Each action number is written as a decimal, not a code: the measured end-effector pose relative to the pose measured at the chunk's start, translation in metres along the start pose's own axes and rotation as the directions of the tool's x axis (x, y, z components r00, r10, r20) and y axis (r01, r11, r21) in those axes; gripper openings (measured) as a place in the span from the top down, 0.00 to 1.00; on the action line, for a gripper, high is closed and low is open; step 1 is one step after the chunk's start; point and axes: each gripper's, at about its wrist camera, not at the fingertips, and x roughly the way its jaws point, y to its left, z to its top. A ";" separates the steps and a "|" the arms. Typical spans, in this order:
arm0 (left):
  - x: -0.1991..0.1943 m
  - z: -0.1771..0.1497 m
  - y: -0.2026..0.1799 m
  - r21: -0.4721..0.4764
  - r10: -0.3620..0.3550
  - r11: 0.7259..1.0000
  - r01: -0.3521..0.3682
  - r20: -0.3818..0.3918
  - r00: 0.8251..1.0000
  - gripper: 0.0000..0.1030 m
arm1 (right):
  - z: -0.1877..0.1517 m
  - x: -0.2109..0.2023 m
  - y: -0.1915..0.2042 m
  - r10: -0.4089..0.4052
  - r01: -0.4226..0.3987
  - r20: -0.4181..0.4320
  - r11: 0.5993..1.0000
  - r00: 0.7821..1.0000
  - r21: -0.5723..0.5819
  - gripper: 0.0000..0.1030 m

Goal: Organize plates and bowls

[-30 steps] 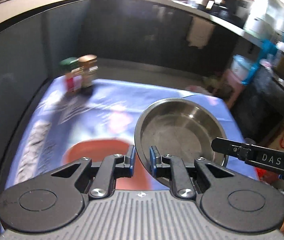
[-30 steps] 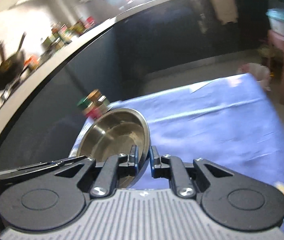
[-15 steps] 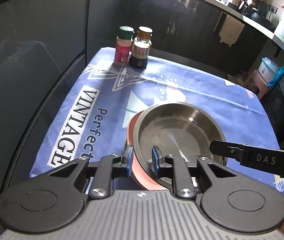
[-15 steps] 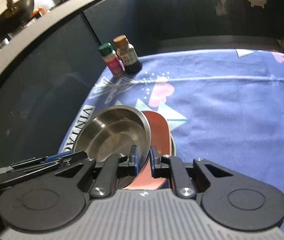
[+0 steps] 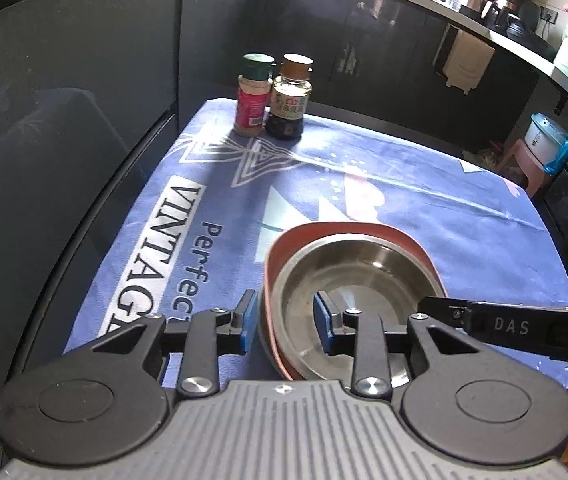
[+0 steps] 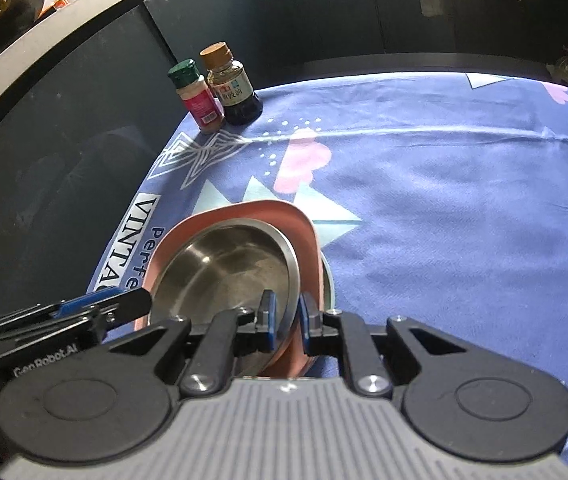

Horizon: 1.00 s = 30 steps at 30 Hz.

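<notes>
A steel bowl (image 5: 347, 276) (image 6: 220, 264) sits inside a terracotta red plate (image 5: 347, 229) (image 6: 244, 214) on the blue tablecloth. A steel rim (image 6: 328, 280) shows under the plate's right side. My left gripper (image 5: 285, 326) is open, its fingers straddling the near left rims of bowl and plate without touching. My right gripper (image 6: 284, 322) is shut on the bowl's near right rim. In the left wrist view the right gripper's finger (image 5: 503, 324) reaches in from the right.
A spice jar with a green cap (image 5: 252, 94) (image 6: 196, 96) and a dark sauce bottle (image 5: 289, 98) (image 6: 232, 86) stand at the cloth's far left corner. Dark cabinets run along the left and back. The blue cloth (image 6: 463, 200) extends to the right.
The steel bowl has come down into the red plate. My left gripper has opened and let go of the bowl's rim. My right gripper still holds the rim.
</notes>
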 end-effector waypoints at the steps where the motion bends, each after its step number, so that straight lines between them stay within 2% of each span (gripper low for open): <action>1: 0.000 0.000 0.002 -0.008 0.002 1.000 -0.002 0.002 1.000 0.66 | 0.000 0.000 -0.001 -0.002 0.002 0.003 1.000 1.000 0.002 0.89; 4: -0.001 0.000 0.007 -0.022 0.022 1.000 -0.021 0.015 1.000 0.63 | 0.001 -0.002 -0.001 -0.005 0.005 0.016 1.000 1.000 -0.002 0.87; 6: -0.002 -0.001 0.010 -0.033 0.020 0.999 -0.019 0.015 1.000 0.61 | 0.001 -0.006 -0.002 0.013 -0.013 0.022 1.000 1.000 0.001 0.82; 8: -0.002 -0.001 0.014 -0.045 0.020 0.999 -0.019 0.017 1.000 0.58 | 0.001 -0.012 -0.004 0.054 -0.055 0.042 0.998 0.998 0.019 0.60; 10: -0.003 -0.002 0.015 -0.049 0.029 0.998 -0.028 0.022 0.999 0.56 | 0.001 -0.021 -0.003 0.027 -0.028 0.084 0.999 0.996 0.016 0.52; 14: -0.002 -0.005 0.018 -0.053 0.032 0.998 -0.031 0.020 0.999 0.49 | 0.003 -0.030 -0.005 0.011 -0.010 0.107 1.000 0.994 -0.001 0.52; 24: 0.005 -0.011 0.017 -0.038 0.032 0.999 -0.033 -0.006 0.999 0.32 | -0.004 -0.015 -0.021 0.021 -0.022 0.030 0.998 0.999 0.064 0.52; 30: 0.011 -0.011 0.017 -0.051 0.010 0.999 -0.012 -0.032 0.999 0.30 | -0.003 -0.006 -0.023 0.044 -0.043 -0.005 0.996 0.999 0.074 0.52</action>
